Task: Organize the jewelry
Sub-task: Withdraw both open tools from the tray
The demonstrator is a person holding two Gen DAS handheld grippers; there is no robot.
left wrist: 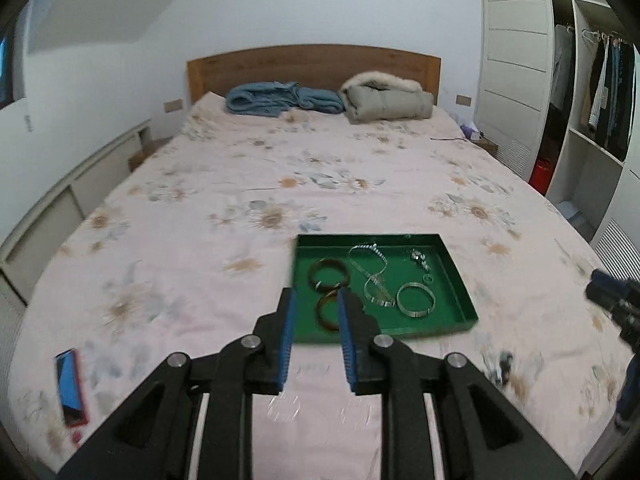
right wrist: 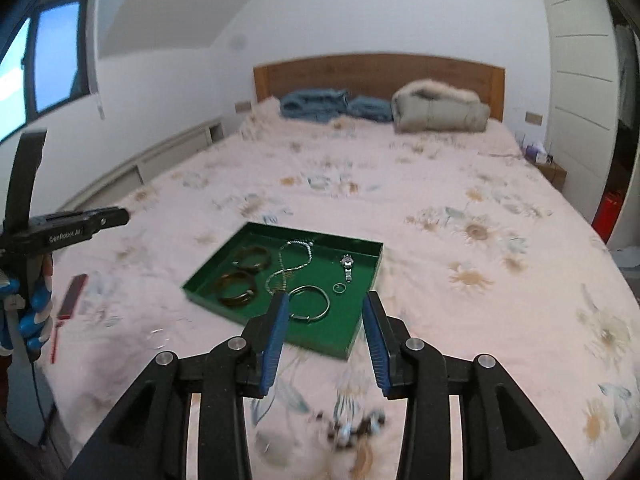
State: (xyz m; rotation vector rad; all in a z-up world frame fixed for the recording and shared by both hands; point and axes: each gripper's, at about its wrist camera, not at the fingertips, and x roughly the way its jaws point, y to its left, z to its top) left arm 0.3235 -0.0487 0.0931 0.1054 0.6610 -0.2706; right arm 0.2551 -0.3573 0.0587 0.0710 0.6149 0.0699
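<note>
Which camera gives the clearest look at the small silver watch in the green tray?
The right wrist view: the small silver watch lies unobstructed in the green tray, its face and band distinguishable. The left wrist view shows it only as a blurred silvery cluster near the tray's far corner.

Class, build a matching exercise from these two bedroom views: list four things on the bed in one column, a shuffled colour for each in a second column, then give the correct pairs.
Things:
1. tray
2. large bangle
3. phone
4. folded jacket

Colours:
A. beige with a fur trim
B. green
C. red case
D. silver

Pairs: 1-B, 2-D, 3-C, 4-A
</note>
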